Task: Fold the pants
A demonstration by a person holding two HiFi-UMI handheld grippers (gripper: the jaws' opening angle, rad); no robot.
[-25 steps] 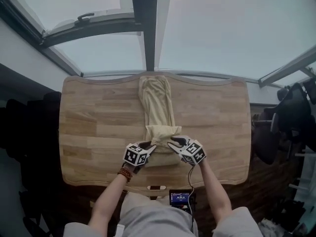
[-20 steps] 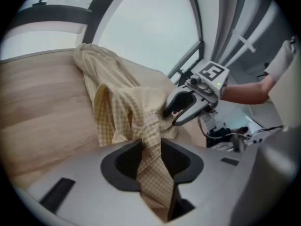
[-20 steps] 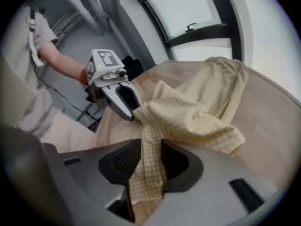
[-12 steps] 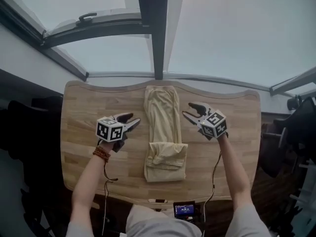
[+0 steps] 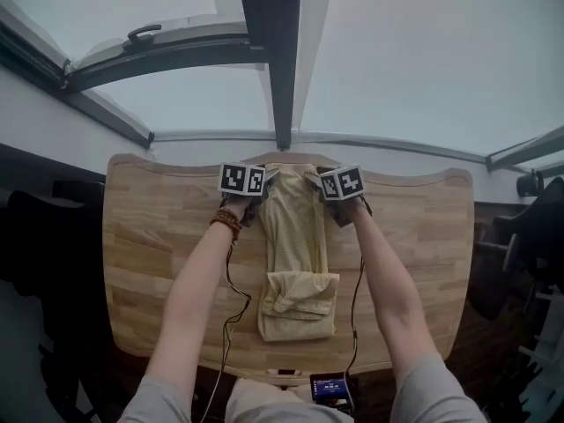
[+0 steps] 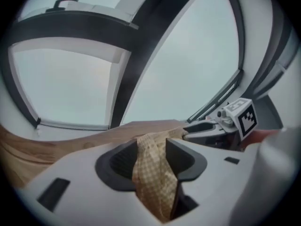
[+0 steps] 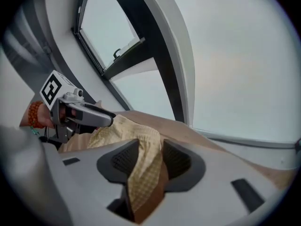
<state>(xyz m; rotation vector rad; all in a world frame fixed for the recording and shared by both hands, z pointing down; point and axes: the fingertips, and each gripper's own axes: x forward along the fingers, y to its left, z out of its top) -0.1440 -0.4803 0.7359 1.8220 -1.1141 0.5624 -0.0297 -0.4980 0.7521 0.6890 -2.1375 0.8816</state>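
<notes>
My left gripper [image 6: 151, 147] and right gripper [image 7: 150, 149] have just been opening, with the pants [image 5: 298, 236] loose between them. If I lift before squeezing, they slip out.

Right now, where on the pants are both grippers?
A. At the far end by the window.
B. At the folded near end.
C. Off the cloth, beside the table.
A: the left gripper and right gripper each have cloth of the pants between their fingers at the far edge of the table, under the window; the folded end lies nearer.
</notes>
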